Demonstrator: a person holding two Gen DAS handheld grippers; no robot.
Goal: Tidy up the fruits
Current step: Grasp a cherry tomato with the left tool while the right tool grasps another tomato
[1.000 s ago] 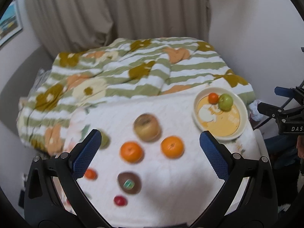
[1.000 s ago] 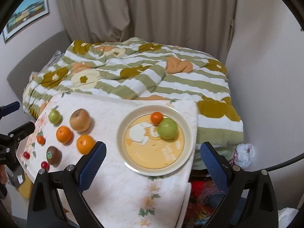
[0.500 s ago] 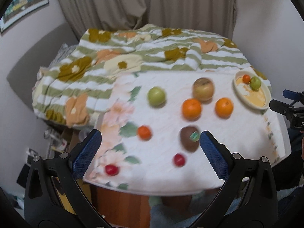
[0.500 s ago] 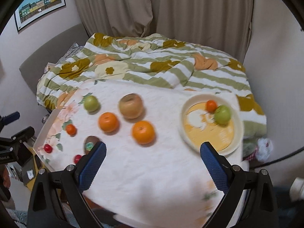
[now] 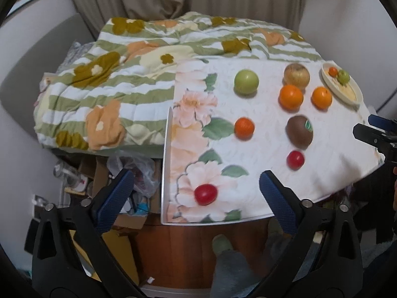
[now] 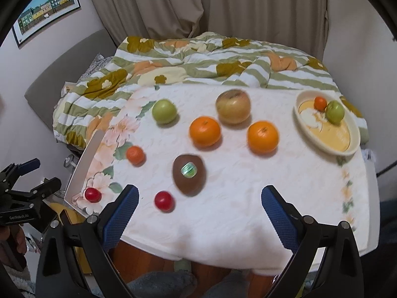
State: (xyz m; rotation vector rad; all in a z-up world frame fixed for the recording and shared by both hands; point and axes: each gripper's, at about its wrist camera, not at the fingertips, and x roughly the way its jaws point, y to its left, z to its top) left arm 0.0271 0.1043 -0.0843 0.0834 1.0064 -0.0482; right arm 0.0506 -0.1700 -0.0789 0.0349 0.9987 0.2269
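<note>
Loose fruit lies on a white floral cloth: a green apple point(image 6: 164, 111), a yellow-brown apple point(image 6: 233, 106), two oranges point(image 6: 205, 131) point(image 6: 263, 137), a small tangerine point(image 6: 135, 154), a brown kiwi with a sticker point(image 6: 189, 174) and two red cherry tomatoes point(image 6: 163, 200) point(image 6: 92, 194). A cream plate point(image 6: 347, 146) at the right holds a small tangerine point(image 6: 320, 103) and a green fruit point(image 6: 335, 111). My right gripper point(image 6: 197, 213) is open and empty above the table's near edge. My left gripper point(image 5: 196, 198) is open and empty over the left corner, near a red tomato point(image 5: 205, 194).
A green-striped floral quilt point(image 6: 198, 59) covers the bed behind the table. Bags and clutter point(image 5: 134, 173) lie on the floor left of the table. Curtains point(image 6: 223, 5) hang at the back. The table's wooden front point(image 5: 188, 248) is below.
Both views have swung left and pulled back. The plate has shifted from centre to the far right. The loose fruit now fills the middle. No fruit has moved.
</note>
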